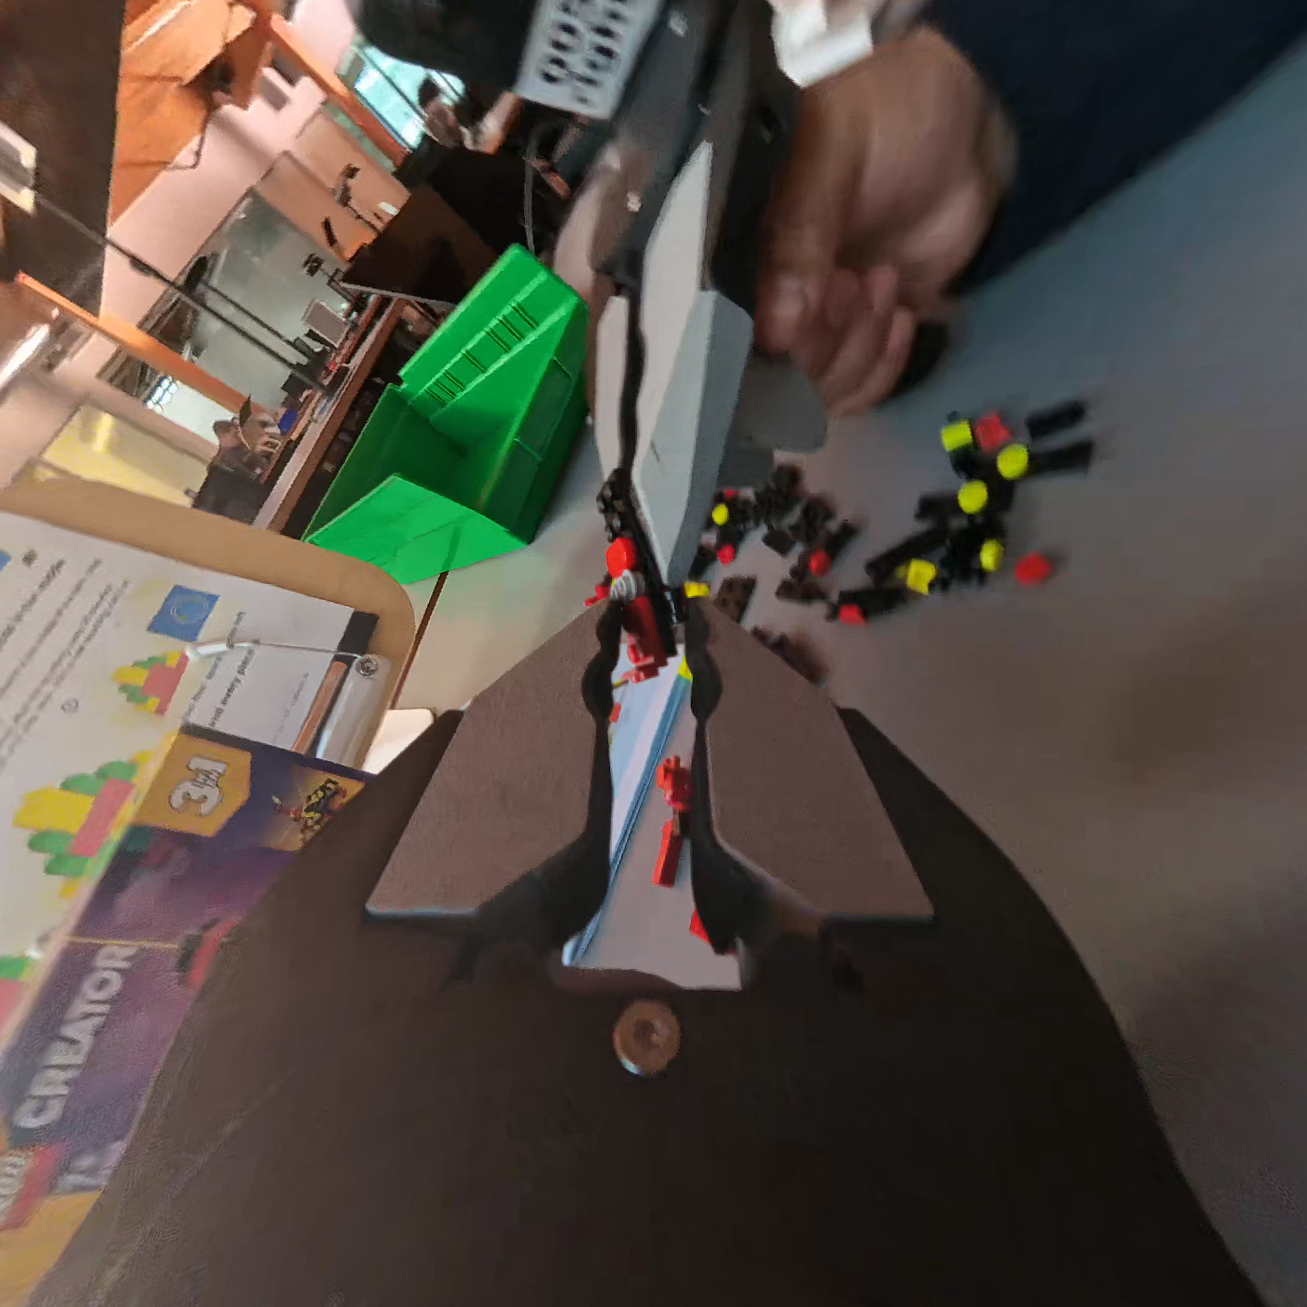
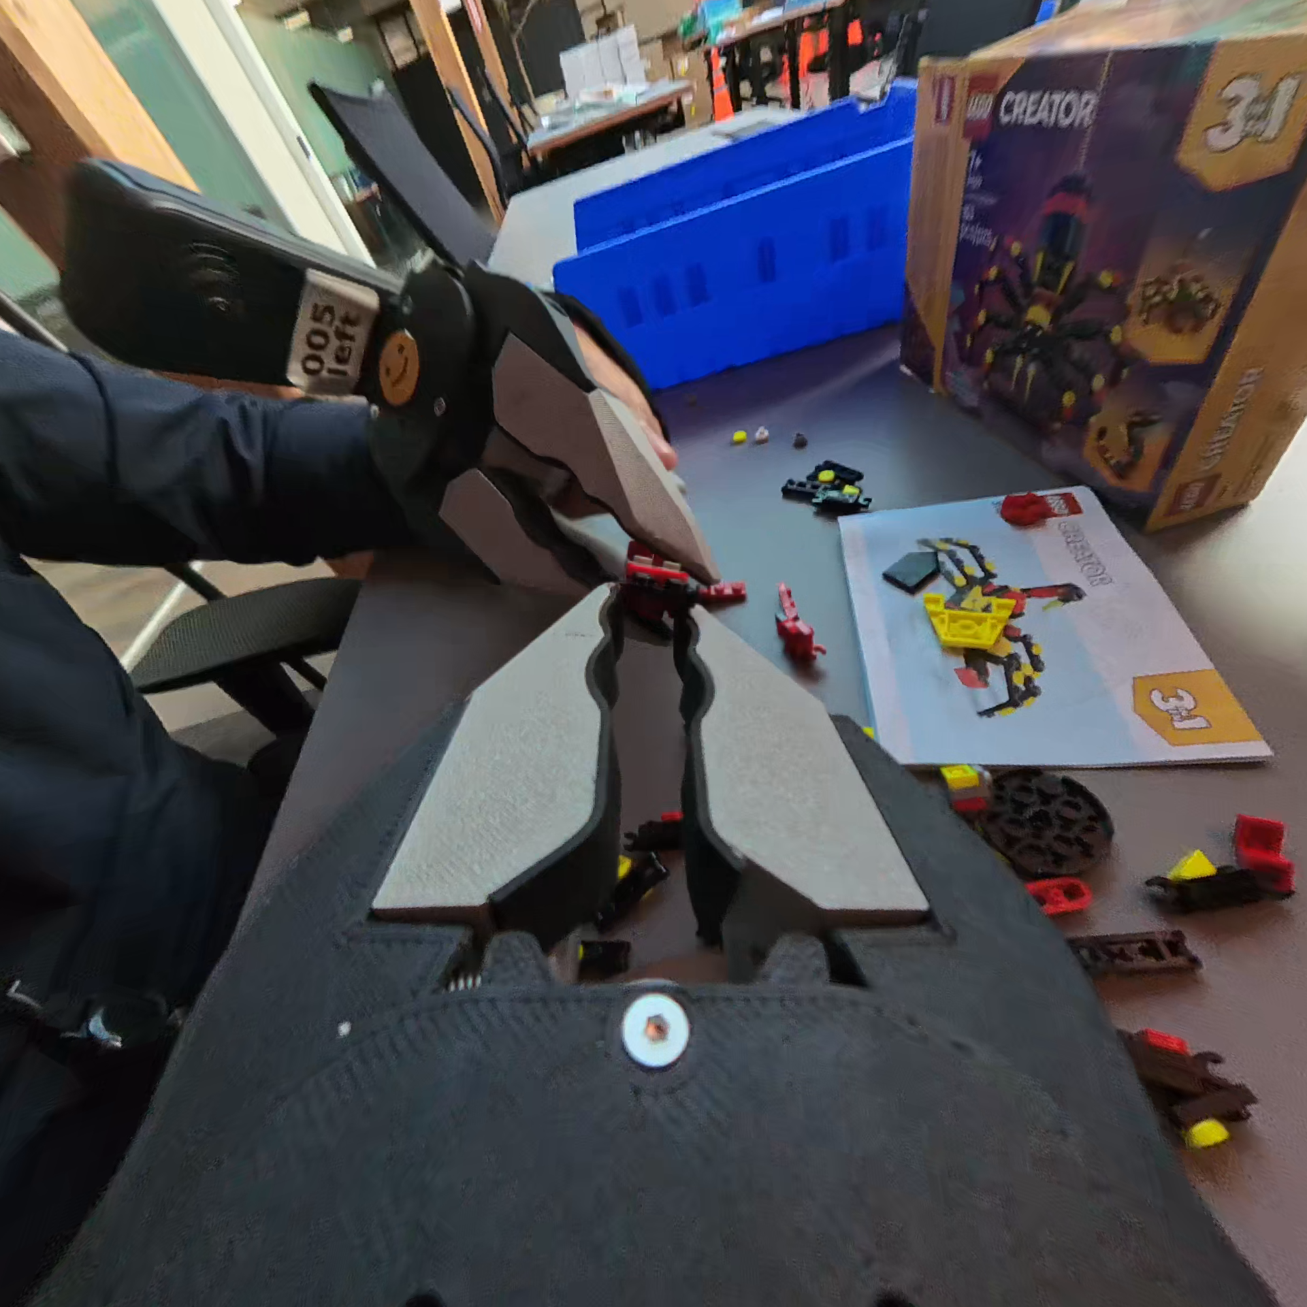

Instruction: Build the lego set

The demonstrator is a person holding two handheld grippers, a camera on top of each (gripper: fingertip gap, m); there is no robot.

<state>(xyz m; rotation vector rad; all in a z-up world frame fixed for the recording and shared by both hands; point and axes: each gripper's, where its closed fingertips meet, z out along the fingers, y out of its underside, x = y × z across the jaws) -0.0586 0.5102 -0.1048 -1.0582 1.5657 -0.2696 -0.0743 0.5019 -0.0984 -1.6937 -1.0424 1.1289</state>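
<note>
A small red and black lego assembly (image 1: 636,612) is held above the dark table between both grippers. My left gripper (image 1: 647,622) is shut on its lower red part. My right gripper (image 2: 651,608) is shut on the same assembly (image 2: 654,576) from the opposite side. In the left wrist view the right gripper (image 1: 654,559) comes down from above, its grey fingers closed on the assembly's black plate. In the right wrist view the left gripper (image 2: 679,559) comes in from the left. A second small red piece (image 2: 796,626) lies on the table just right of the assembly.
Loose black, red and yellow bricks (image 1: 940,523) lie scattered on the table. The instruction booklet (image 2: 1131,636) carries a yellow part (image 2: 965,619). The set's box (image 2: 1103,247), a blue bin (image 2: 742,283) and a green bin (image 1: 481,424) stand behind. A black round plate (image 2: 1043,820) lies near. The grippers are tip to tip, or close to it.
</note>
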